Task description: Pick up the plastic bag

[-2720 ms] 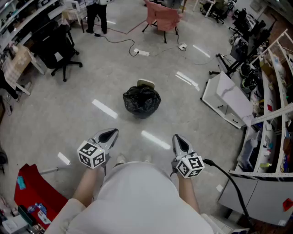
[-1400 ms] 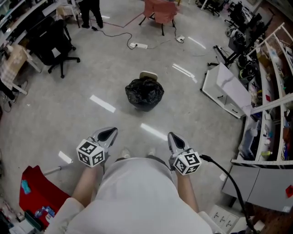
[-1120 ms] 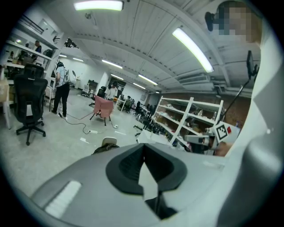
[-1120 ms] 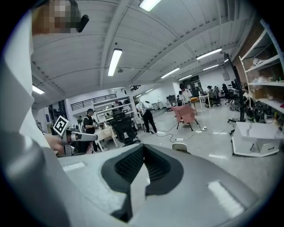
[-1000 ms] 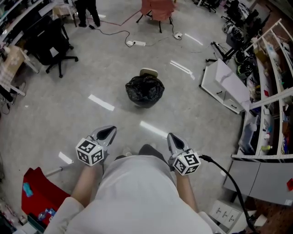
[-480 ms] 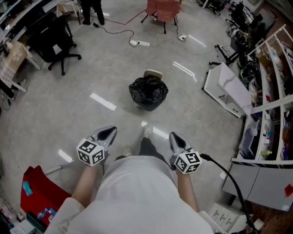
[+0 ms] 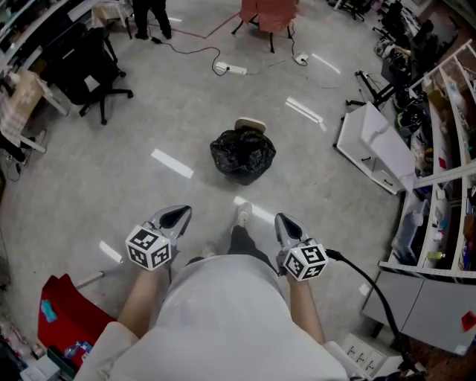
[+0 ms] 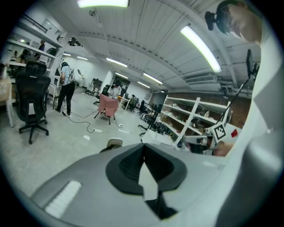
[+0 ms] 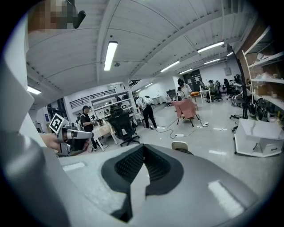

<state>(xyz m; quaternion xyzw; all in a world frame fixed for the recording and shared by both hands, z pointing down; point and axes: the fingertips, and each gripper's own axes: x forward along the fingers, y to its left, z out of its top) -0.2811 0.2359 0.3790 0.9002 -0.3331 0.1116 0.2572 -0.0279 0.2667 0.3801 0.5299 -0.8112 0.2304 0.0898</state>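
Note:
The black plastic bag [image 7: 243, 155] sits bunched on the grey floor, a little ahead of me, with a beige round object [image 7: 251, 124] just behind it. My left gripper [image 7: 178, 216] and right gripper [image 7: 284, 222] are held side by side at waist height, well short of the bag and pointing toward it. Both are shut with nothing between the jaws. In the left gripper view the shut left gripper [image 8: 143, 148] hides the bag; only the beige object [image 8: 115, 142] shows above it. The right gripper [image 9: 142, 150] likewise blocks the floor, with the beige object [image 9: 179, 145] beside it.
My shoe [image 7: 242, 213] is on the floor between the grippers. A black office chair [image 7: 83, 68] stands far left, a pink chair [image 7: 268, 15] and a power strip [image 7: 228, 68] with its cable beyond the bag. A white cabinet [image 7: 375, 152] and shelves [image 7: 446, 156] line the right; a red bin [image 7: 63, 320] sits lower left.
I have stepped toward the bag: it lies nearer and a leg and shoe have come forward between the grippers. Both grippers keep the same shut pose.

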